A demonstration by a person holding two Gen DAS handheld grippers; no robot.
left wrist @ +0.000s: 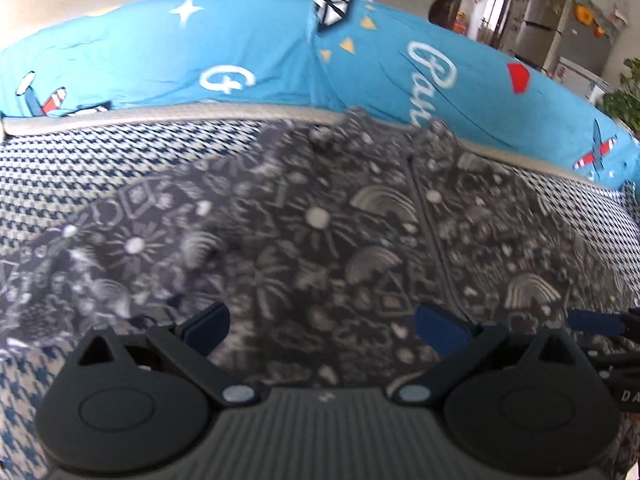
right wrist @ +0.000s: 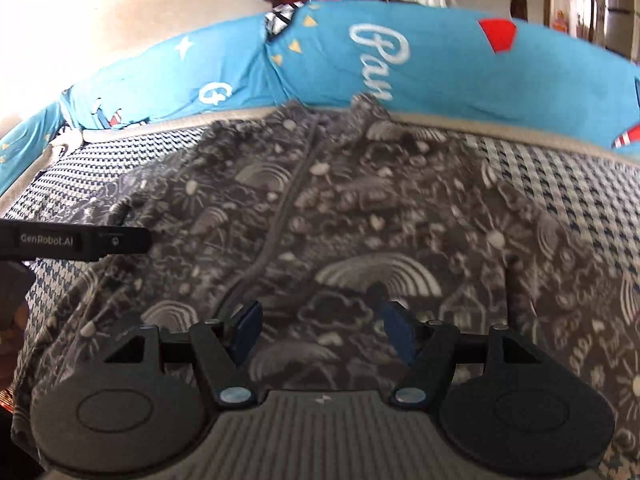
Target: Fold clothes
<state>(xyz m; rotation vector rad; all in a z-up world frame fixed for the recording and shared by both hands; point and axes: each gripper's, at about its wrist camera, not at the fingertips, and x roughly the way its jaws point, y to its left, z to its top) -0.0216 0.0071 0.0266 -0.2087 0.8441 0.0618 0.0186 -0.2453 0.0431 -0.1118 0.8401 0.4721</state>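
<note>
The dark patterned garment (left wrist: 304, 232) is lying spread out on the checked sofa seat (left wrist: 80, 168), its collar up against the blue cushion (left wrist: 248, 52). Its zipper line is running away from both grippers, toward the cushion. The left gripper (left wrist: 322, 330) and right gripper (right wrist: 320, 326) are both hanging over the near part with fingers spread, pinching nothing. Neither looks nearer. The near hem is hiding under the grippers, and the picture is blurry.
</note>
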